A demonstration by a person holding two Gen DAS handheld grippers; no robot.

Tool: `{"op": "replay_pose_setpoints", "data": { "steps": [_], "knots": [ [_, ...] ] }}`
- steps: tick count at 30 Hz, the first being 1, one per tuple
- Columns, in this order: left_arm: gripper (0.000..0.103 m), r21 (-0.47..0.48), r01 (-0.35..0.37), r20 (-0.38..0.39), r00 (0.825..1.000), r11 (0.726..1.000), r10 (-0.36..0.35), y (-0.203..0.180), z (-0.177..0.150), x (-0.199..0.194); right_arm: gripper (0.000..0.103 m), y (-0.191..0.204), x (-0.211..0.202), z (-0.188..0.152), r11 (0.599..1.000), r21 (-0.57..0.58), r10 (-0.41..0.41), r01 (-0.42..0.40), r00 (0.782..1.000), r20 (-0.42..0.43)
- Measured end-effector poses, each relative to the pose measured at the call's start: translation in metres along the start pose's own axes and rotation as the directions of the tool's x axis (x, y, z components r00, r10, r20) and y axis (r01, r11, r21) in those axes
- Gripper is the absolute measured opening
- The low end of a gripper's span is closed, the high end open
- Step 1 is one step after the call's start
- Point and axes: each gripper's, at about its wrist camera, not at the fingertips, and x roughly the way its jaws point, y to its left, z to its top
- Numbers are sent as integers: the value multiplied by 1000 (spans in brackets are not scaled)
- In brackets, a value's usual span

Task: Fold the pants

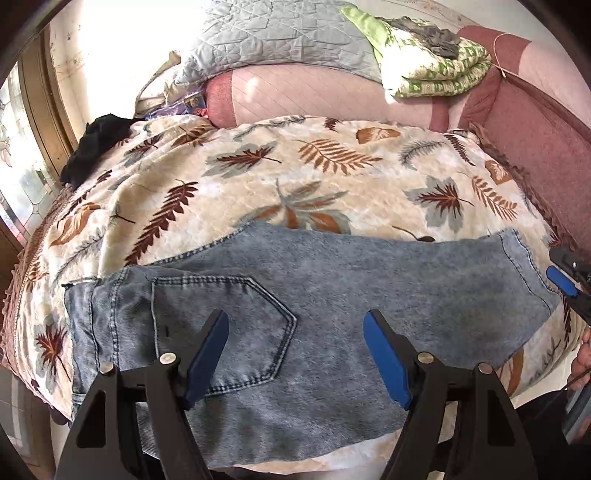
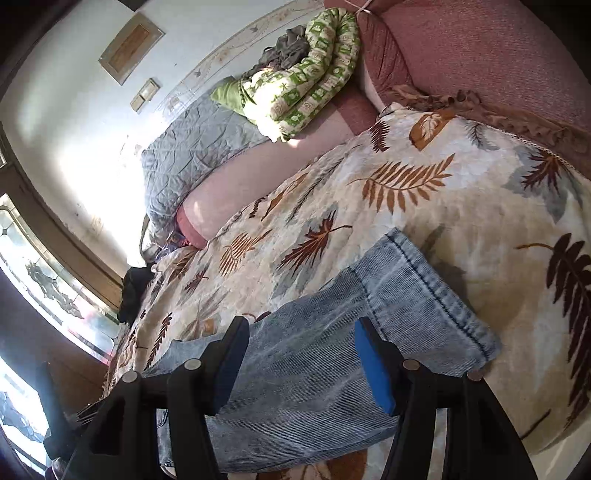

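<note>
1. Jeans [image 1: 332, 302], light blue denim, lie folded lengthwise on a leaf-print blanket [image 1: 258, 177] that covers the bed.
2. Waistband end sits at the left in the left wrist view, with the back pocket [image 1: 229, 325] facing up; the hem [image 1: 524, 258] sits at the right.
3. Left gripper [image 1: 295, 354] hangs above the seat of the jeans, pointing steeply down. Its jaws stand wide apart, and the blue pads [image 1: 388, 362] press on nothing. No fabric is held.
4. Right gripper [image 2: 299, 362] hangs above the leg portion near the hem [image 2: 443, 291]. Its jaws stand roughly half apart with denim visible below the gap, but the pads [image 2: 373, 365] grip no cloth.
5. Right gripper also shows at the right edge of the left wrist view, just beside the hem, with part of a hand [image 1: 581, 354] below it.
6. Dark garment [image 1: 96, 147] lies on the far left corner of the blanket, well apart from the jeans.
7. Green patterned quilt [image 1: 432, 62] and a grey quilted cover [image 1: 273, 33] rest on the pink bolster [image 1: 314, 92] at the far side of the bed.
8. Window [image 2: 44, 280] admits strong light from the left.
</note>
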Motion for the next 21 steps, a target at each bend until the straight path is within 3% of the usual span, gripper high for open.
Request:
{"op": "replay_pose_setpoints", "data": {
  "steps": [8,21],
  "knots": [
    [76,-28,-44,37,998,999,45,6,2,-6,63,25,14,-13,994,-110,-8,2,998,-54],
    [76,-2,-91,76,993,996,91,-1,2,-22,63,31,17,-18,991,-136,-17,6,997,-78]
  ]
}}
